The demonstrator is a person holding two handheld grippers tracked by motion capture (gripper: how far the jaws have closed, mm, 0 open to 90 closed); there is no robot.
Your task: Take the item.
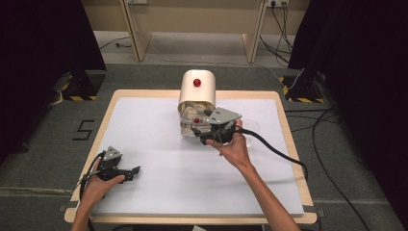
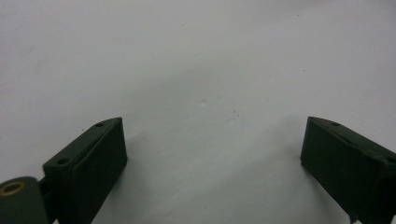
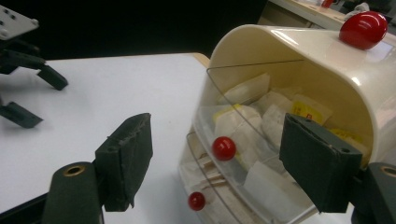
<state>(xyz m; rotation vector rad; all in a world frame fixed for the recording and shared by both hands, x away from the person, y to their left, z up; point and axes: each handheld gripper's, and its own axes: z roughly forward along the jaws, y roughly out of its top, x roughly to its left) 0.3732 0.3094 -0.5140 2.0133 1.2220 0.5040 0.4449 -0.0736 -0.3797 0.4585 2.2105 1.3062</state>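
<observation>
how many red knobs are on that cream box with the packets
3: one red knob on the cream box's top, one on the upper clear front panel, one on the lower panel. More may be hidden behind.

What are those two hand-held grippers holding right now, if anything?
Nothing. The right hand-held gripper is open before the container's red knob; the left hand-held gripper is open above the table.

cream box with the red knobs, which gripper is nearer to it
Right. The right gripper is at the front of the cream box; the left gripper rests far off at the near left of the table.
</observation>
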